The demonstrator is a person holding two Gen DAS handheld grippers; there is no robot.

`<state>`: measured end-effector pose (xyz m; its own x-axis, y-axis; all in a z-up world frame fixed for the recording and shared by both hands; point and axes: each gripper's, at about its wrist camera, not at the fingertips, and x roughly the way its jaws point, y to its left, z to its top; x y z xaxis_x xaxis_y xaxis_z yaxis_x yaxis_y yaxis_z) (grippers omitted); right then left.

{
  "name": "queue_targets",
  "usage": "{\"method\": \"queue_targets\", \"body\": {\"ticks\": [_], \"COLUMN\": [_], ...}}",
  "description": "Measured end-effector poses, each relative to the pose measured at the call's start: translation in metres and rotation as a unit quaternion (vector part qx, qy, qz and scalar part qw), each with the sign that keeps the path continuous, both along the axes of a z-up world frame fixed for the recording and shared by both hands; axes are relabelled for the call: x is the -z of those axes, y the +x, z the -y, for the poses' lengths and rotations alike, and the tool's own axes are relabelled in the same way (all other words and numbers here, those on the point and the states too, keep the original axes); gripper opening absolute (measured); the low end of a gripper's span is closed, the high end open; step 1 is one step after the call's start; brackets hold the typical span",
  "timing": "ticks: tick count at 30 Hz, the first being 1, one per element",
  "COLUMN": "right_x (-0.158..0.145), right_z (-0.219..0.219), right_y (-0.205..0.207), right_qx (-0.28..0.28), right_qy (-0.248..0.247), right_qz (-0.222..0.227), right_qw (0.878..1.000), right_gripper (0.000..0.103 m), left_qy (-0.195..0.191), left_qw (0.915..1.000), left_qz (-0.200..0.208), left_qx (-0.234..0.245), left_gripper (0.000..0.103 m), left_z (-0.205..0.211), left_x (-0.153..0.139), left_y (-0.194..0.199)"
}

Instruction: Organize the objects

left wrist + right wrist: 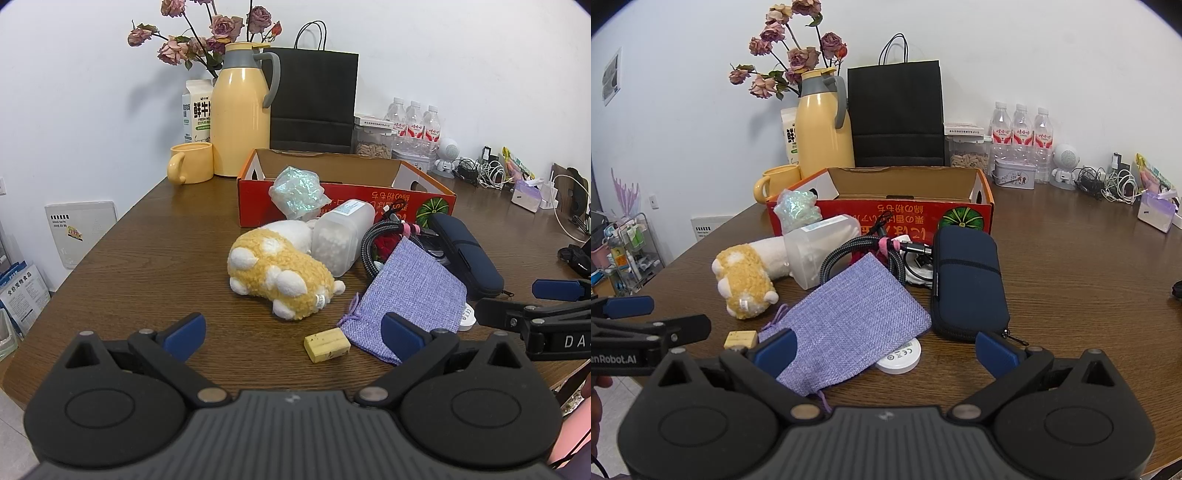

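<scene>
Hovering wide open and empty, both the left gripper point(291, 338) and right gripper point(884, 349) are facing clutter; clearing near items into the far cardboard box point(982, 201) first seems wise.

bare table point(147, 280) left of plush toy point(277, 273), clutter crowding red box point(343, 206)

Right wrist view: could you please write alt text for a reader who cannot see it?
Open tongs hover over a purple cloth pouch on a wooden table, beside a dark blue zip case. Behind them lie a plush toy, a plastic jar, cables and an open red cardboard box.
</scene>
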<state>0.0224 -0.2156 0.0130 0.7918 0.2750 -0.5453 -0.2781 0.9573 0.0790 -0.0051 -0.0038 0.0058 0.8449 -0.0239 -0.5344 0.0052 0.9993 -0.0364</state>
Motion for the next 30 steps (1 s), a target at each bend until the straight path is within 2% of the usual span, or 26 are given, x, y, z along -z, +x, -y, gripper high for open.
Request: {"method": "queue_targets", "body": {"ticks": [30], "right_x": [0.0029], "right_z": [0.0], "right_y": [0.0004], "right_qx": [0.0], "right_qy": [0.0], "right_qz": [0.0], "right_qw": [1.0], "right_gripper": [0.103], "left_qy": [-0.001], "left_qw": [1.0], "left_qz": [0.001], "left_qx": [0.0], "left_gripper": [0.103], "left_z": [-0.0003], "left_x": [0.0002], "left_y": [-0.0003]}}
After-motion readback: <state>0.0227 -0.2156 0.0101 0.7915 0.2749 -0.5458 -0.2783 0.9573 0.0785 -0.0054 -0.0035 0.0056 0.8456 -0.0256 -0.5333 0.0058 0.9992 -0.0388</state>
